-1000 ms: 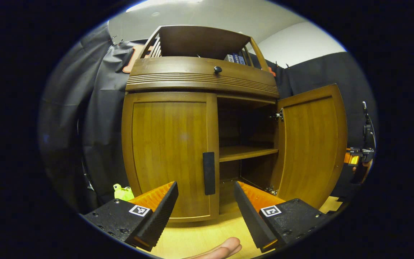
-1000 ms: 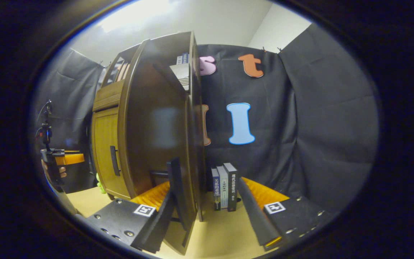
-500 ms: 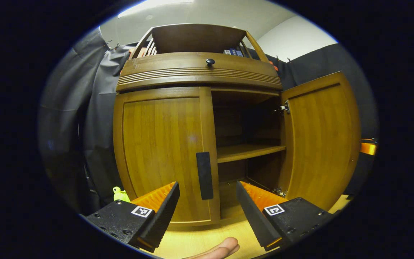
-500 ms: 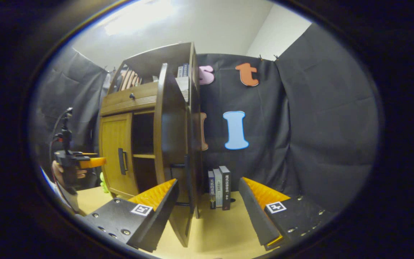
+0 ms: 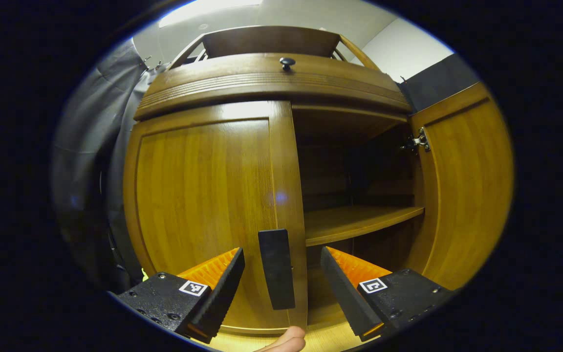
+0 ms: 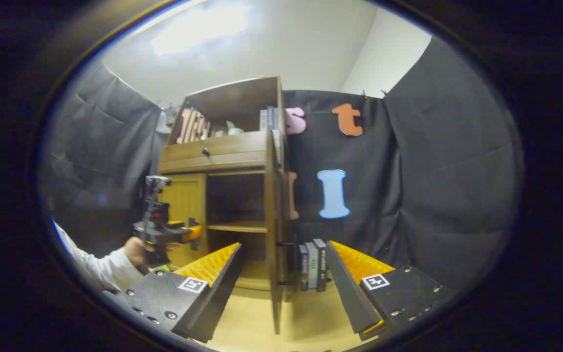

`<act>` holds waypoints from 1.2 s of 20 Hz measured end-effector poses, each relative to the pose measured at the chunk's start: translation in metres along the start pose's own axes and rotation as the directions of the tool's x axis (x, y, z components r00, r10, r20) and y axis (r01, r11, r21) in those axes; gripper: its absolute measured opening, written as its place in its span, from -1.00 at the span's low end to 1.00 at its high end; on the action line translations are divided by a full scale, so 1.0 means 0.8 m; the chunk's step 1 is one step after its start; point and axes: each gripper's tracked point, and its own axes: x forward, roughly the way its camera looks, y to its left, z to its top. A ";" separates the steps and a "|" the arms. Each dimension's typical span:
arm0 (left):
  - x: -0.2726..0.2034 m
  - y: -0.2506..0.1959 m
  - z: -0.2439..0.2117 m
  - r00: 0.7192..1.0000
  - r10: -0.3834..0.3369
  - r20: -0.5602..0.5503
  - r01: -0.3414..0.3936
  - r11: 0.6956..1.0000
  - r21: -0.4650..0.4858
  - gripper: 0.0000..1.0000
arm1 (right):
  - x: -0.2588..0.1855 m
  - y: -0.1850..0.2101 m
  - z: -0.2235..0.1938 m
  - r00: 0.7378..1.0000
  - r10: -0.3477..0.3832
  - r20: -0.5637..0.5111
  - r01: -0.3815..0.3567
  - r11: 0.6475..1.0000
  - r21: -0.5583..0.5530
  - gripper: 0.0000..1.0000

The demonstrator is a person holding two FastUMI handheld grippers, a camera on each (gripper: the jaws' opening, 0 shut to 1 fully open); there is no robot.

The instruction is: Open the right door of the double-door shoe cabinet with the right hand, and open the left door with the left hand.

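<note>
While the left door (image 5: 203, 205) of the shoe cabinet (image 5: 271, 83) sits flat in its frame, closed, the left gripper (image 5: 281, 288) is right in front of it w/ its fingers spread wide. The door's dark upright handle (image 5: 276, 269) stands in the gap between the two fingers, touching neither as far as the left gripper view shows. A fingertip (image 5: 284, 341) of the person pokes in at the bottom edge, below the handle.

The right door (image 5: 462, 186) is swung out wide on its hinge (image 5: 417, 142), inner face toward the camera. Behind it the cabinet's right half is open: one shelf (image 5: 355, 222) across the middle, dark inside, contents hard to make out. Above the doors runs a ribbed drawer front w/ a small round knob (image 5: 287, 62), and an open rack on top.

In the right gripper view the right gripper (image 6: 281, 288) is backed off from the cabinet, fingers apart and gripping nothing. The open right door (image 6: 275, 244) is seen edge-on between them, farther off, not touched. Just right of that door, a few books (image 6: 312, 264) stand upright on the floor (image 6: 301, 318) against the dark cloth wall. Farther left, a hand (image 6: 132, 249) in a white sleeve (image 6: 93, 266) holds the other gripper up close to the closed left door; whether its tips touch the door can't be told at that size.
</note>
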 end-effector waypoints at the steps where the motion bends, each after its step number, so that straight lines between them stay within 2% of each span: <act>1: 0.009 -0.001 -0.007 1.000 -0.012 -0.006 0.012 0.999 -0.031 0.84 | -0.003 0.007 0.003 1.000 0.020 -0.008 -0.020 1.000 -0.005 0.92; 2: 0.018 -0.005 -0.016 0.999 -0.036 -0.040 0.034 0.998 -0.057 0.60 | -0.004 0.006 0.006 1.000 0.010 -0.020 -0.010 1.000 -0.023 0.92; 3: 0.016 0.000 -0.027 0.994 -0.033 -0.103 0.025 0.997 -0.074 0.36 | -0.007 0.002 0.009 1.000 -0.001 -0.027 0.000 0.999 -0.034 1.00; 4: 0.005 0.001 -0.013 0.996 -0.065 -0.056 0.060 0.995 -0.083 0.12 | -0.007 0.004 0.014 1.000 -0.009 -0.030 0.008 0.999 -0.035 0.90; 6: 0.010 -0.004 -0.026 0.991 -0.093 -0.092 0.086 0.993 -0.077 -0.37 | -0.010 0.011 0.027 1.000 -0.015 -0.022 0.014 1.000 -0.028 0.98; 8: 0.007 -0.003 -0.019 0.989 -0.123 -0.078 0.116 0.989 -0.087 -0.39 | -0.015 0.014 0.033 0.999 -0.027 -0.020 0.027 0.999 -0.022 0.89; 9: 0.001 -0.004 -0.019 0.988 -0.133 -0.080 0.126 0.988 -0.084 -0.40 | -0.015 0.015 0.032 0.999 -0.029 -0.021 0.029 0.999 -0.018 0.98; 10: -0.006 -0.004 -0.020 0.986 -0.140 -0.086 0.134 0.988 -0.074 -0.39 | -0.015 0.018 0.032 0.999 -0.029 -0.022 0.029 1.000 -0.011 0.90; 11: -0.015 -0.002 -0.019 0.986 -0.147 -0.081 0.142 0.988 -0.064 -0.40 | -0.017 0.018 0.032 0.999 -0.034 -0.024 0.034 0.999 -0.007 0.98; 12: -0.024 -0.001 -0.019 0.984 -0.155 -0.089 0.150 0.987 -0.057 -0.39 | -0.019 0.016 0.033 0.999 -0.040 -0.026 0.040 0.999 -0.003 0.97; 13: -0.033 0.001 -0.018 0.982 -0.165 -0.089 0.160 0.985 -0.059 -0.40 | -0.019 0.015 0.032 0.998 -0.048 -0.030 0.048 0.999 0.000 0.89; 15: -0.048 -0.001 -0.018 0.976 -0.196 -0.094 0.191 0.980 -0.060 -0.40 | -0.021 0.015 0.030 0.998 -0.058 -0.039 0.058 0.998 0.008 0.98; 16: -0.060 0.001 -0.017 0.973 -0.212 -0.093 0.207 0.976 -0.061 -0.39 | -0.022 0.015 0.029 0.997 -0.063 -0.046 0.064 0.998 0.010 0.89; 18: -0.088 0.009 -0.013 0.967 -0.239 -0.088 0.235 0.970 -0.055 -0.39 | -0.025 0.020 0.029 0.996 -0.066 -0.058 0.067 0.998 0.005 0.89; 19: -0.101 0.013 -0.012 0.964 -0.252 -0.087 0.248 0.967 -0.052 -0.39 | -0.020 0.031 0.030 0.996 -0.064 -0.061 0.065 0.998 0.013 0.97; 21: -0.125 0.023 -0.008 0.960 -0.272 -0.070 0.268 0.962 -0.062 -0.40 | -0.024 0.047 0.034 0.995 -0.066 -0.074 0.068 0.998 0.019 0.97; 22: -0.136 0.028 -0.008 0.958 -0.278 -0.063 0.274 0.960 -0.062 -0.39 | -0.026 0.057 0.037 0.995 -0.065 -0.079 0.066 0.998 0.009 0.89; 24: -0.156 0.040 -0.007 0.958 -0.282 -0.059 0.279 0.959 -0.052 -0.39 | -0.027 0.080 0.042 0.995 -0.049 -0.087 0.049 0.999 0.000 0.97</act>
